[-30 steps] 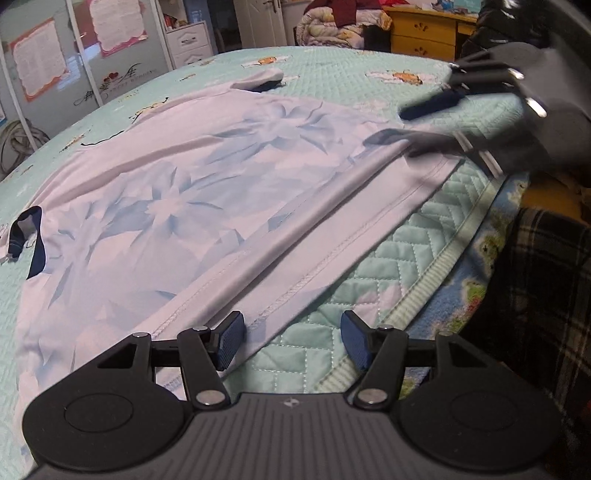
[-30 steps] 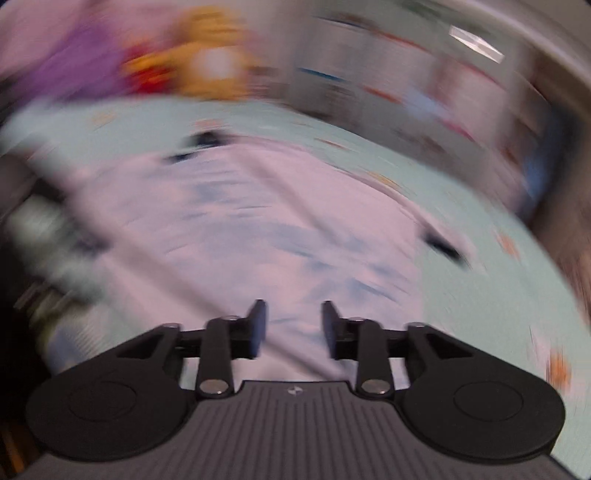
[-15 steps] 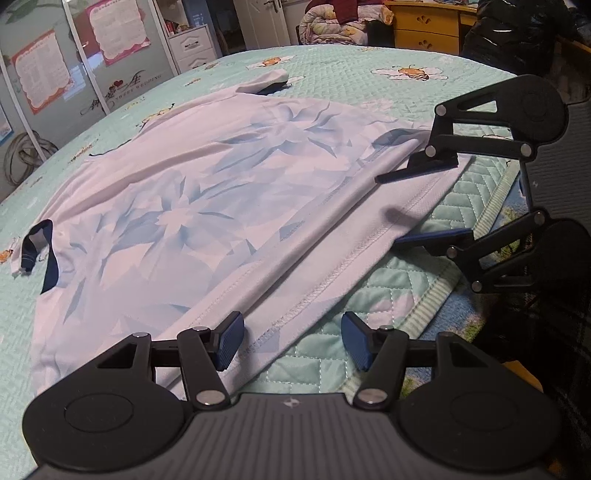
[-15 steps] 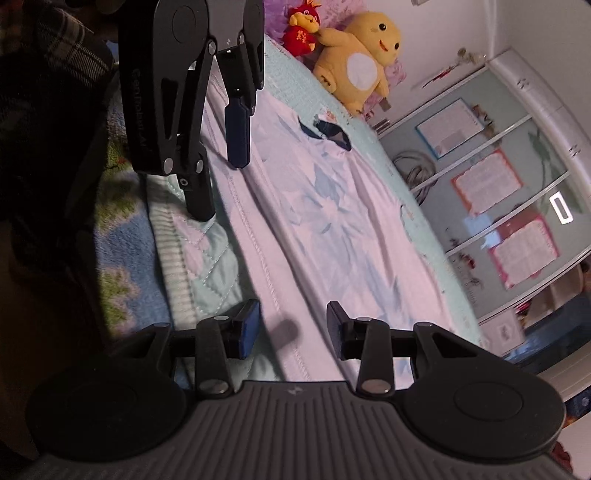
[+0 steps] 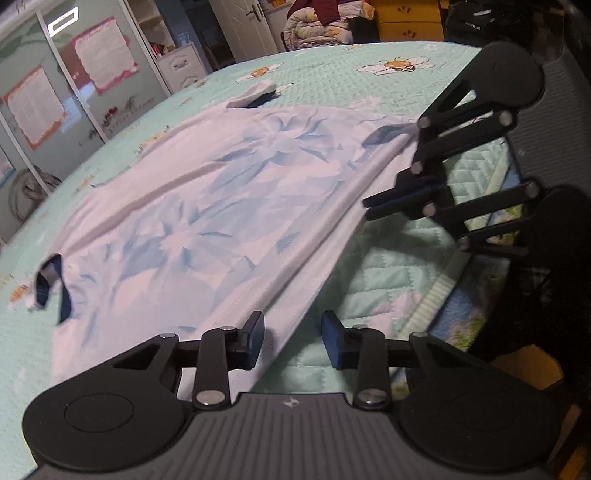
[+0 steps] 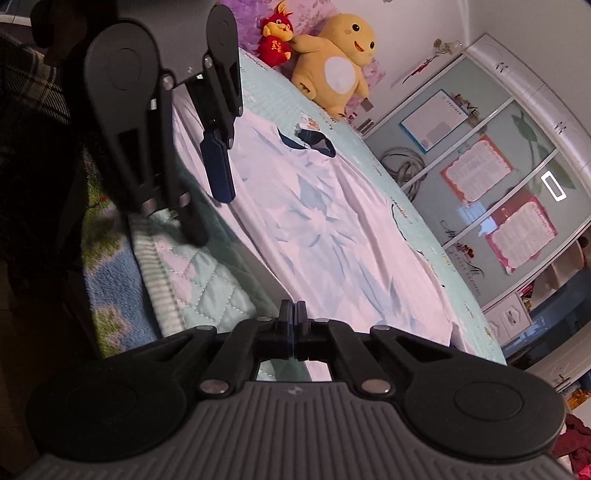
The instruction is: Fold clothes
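Note:
A white T-shirt (image 5: 221,206) with a pale blue flower print and navy trim lies spread flat on a mint quilted bed (image 5: 388,288). My left gripper (image 5: 293,341) is open at the near hem; one finger is over the cloth, the other over the quilt. My right gripper (image 5: 369,208) is shut on the hem farther along and holds that edge slightly raised. In the right wrist view the shut right gripper (image 6: 293,321) pinches the T-shirt (image 6: 332,229) hem, and the open left gripper (image 6: 210,218) hangs above the edge.
A yellow plush toy (image 6: 336,66) and a red one (image 6: 275,40) sit at the head of the bed. Glass wardrobe doors (image 5: 74,74) stand beyond it, and a yellow dresser (image 5: 406,22). A blue fluffy blanket (image 6: 110,288) hangs over the bed's near edge beside plaid clothing (image 6: 29,92).
My right gripper swung in to the hem, shut on it and raised that edge. My left gripper stayed open and shifted slightly along the near hem.

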The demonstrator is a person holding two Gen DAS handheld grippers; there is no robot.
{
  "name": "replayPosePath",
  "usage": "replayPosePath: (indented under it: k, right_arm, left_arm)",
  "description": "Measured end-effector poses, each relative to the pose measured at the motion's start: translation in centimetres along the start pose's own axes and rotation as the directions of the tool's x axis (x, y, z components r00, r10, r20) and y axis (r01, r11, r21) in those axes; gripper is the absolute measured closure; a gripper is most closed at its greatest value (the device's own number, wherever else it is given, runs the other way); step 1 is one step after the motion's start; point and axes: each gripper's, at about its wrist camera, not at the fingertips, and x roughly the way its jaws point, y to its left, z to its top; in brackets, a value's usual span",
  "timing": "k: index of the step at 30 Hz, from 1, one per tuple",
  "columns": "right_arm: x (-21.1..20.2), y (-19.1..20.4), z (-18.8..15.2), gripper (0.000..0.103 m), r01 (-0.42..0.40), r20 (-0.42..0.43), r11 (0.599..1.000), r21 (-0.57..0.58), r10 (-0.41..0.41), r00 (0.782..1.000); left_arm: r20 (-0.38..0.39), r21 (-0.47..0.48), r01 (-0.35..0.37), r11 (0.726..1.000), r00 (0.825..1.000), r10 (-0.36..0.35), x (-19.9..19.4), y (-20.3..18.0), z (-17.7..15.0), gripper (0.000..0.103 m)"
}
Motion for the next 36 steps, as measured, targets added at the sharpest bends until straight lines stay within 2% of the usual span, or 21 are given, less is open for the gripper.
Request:
replayPosePath:
  k: [1,3,6,9,15,16,17,18,20,25,26,28,29,32,36]
  right_arm:
    - [-0.1,-0.1,0.0,0.103,-0.005,0.001,1.0,0.005,0.005,1.0]
    - [-0.5,-0.2,0.0,0.103,-0.024,0.0,1.0,0.021,0.024,1.0]
    - [-1.1,-0.2,0.0,0.103,-0.091,-0.015,0.995,0.036,0.092,0.996]
    - [-2.2,0.6,-0.3,0.103,-0.166,-0.033,0.986,0.022,0.166,0.985]
    - [-2.7,1.2,-1.1,0.102,-0.102,-0.021,0.994,-0.029,0.101,0.995]
    - [-2.7,1.3,-1.3,0.097,-0.09,-0.018,0.995,-0.037,0.09,0.996]
    - [-2.8,1.4,-1.4,0.082,-0.079,-0.016,0.996,-0.046,0.078,0.997]
    - [-2.9,1.5,-1.5,0.059,-0.067,-0.013,0.996,-0.054,0.066,0.998]
    - [-3.0,1.7,-1.8,0.051,-0.044,-0.007,0.997,-0.071,0.043,0.999]
    - [-2.3,1.7,-1.9,0.057,-0.046,-0.02,0.997,-0.064,0.045,0.999]
    - [-2.1,1.6,-1.8,0.065,-0.046,-0.021,0.997,-0.055,0.045,0.999]
    - [-1.5,1.2,-1.5,0.093,-0.047,-0.029,0.998,-0.029,0.046,0.998]
    - [-1.2,0.9,-1.2,0.103,-0.042,-0.037,0.999,-0.018,0.041,0.998]
    - [-1.1,0.2,-1.1,0.103,-0.056,-0.039,0.998,0.035,0.058,0.998]
    - [-2.3,1.2,-1.8,0.103,-0.096,-0.058,0.995,0.015,0.096,0.994]
  left_arm:
    - [-0.003,0.009,-0.001,1.0,1.0,0.001,0.0,0.0,0.0,0.072]
    - [-0.014,0.032,0.033,0.999,0.999,-0.033,-0.1,-0.3,-0.2,0.103]
    - [-0.025,0.086,0.085,0.993,0.996,-0.083,-1.0,-1.0,-0.8,0.103]
    - [-0.024,0.078,0.092,0.993,0.996,-0.09,-1.4,-0.8,-1.3,0.103]
    - [-0.023,0.072,0.075,0.995,0.997,-0.074,-0.9,-0.8,-1.2,0.103]
    - [-0.022,0.071,0.073,0.995,0.997,-0.071,-0.9,-0.9,-1.2,0.103]
    - [-0.022,0.071,0.07,0.995,0.997,-0.068,-0.8,-0.9,-1.1,0.103]
    - [-0.021,0.07,0.067,0.995,0.998,-0.066,-0.7,-0.9,-1.1,0.103]
    - [-0.022,0.071,0.064,0.995,0.998,-0.062,-0.7,-0.9,-1.0,0.103]
    - [-0.022,0.075,0.059,0.995,0.998,-0.057,-0.8,-1.1,-0.9,0.103]
    - [-0.022,0.076,0.058,0.995,0.998,-0.056,-0.8,-1.1,-0.9,0.103]
    - [-0.022,0.079,0.057,0.995,0.998,-0.056,-0.9,-1.2,-0.9,0.103]
    - [-0.021,0.081,0.058,0.995,0.998,-0.056,-0.9,-1.3,-0.9,0.103]
    - [-0.02,0.081,0.06,0.995,0.998,-0.058,-1.1,-1.4,-1.1,0.103]
    - [-0.006,0.05,0.055,0.997,0.998,-0.055,-1.2,-1.6,-1.6,0.103]
